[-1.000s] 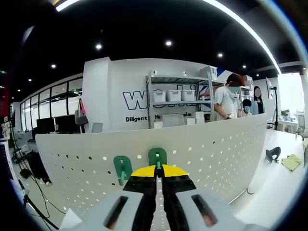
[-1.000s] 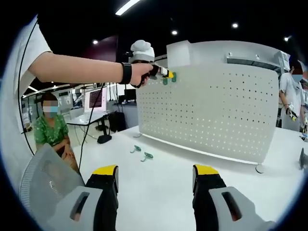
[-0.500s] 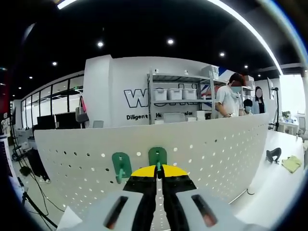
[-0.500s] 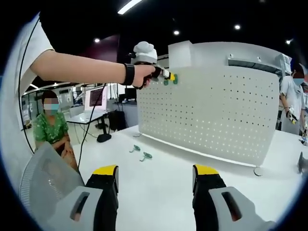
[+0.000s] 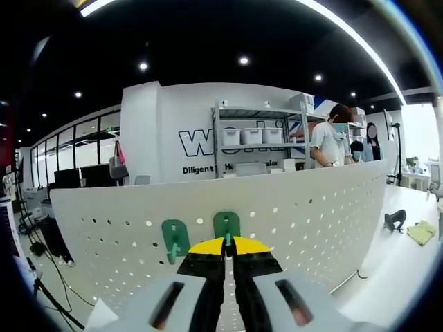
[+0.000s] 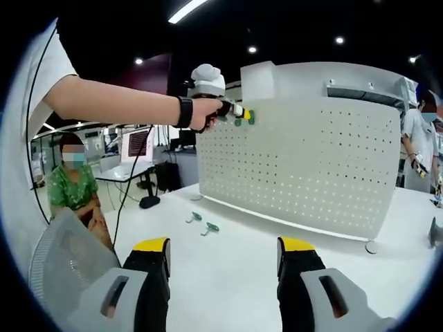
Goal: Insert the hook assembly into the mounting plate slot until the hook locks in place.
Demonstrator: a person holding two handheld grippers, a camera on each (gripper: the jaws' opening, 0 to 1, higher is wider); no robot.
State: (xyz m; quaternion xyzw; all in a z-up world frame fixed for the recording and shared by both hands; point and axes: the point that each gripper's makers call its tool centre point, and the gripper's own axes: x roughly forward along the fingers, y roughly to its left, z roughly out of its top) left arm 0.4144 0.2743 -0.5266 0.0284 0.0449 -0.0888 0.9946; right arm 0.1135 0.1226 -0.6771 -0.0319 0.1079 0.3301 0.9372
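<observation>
My left gripper is shut on a green hook, pressed against the top row of the white perforated mounting plate. A second green hook hangs on the plate just to its left. From the right gripper view, the left gripper is held in a hand at the upper left corner of the plate, with the green hooks at its tip. My right gripper stands open low over the white table, holding nothing. Two more green hooks lie on the table before the plate.
The plate stands upright on a white table. A seated person is at the left, another person stands at the right. Shelving with white bins rises behind the plate. A black object and a yellow cloth lie at the right.
Both views shift only slightly. The left gripper stays shut on the hook at the plate, and the right gripper stays open.
</observation>
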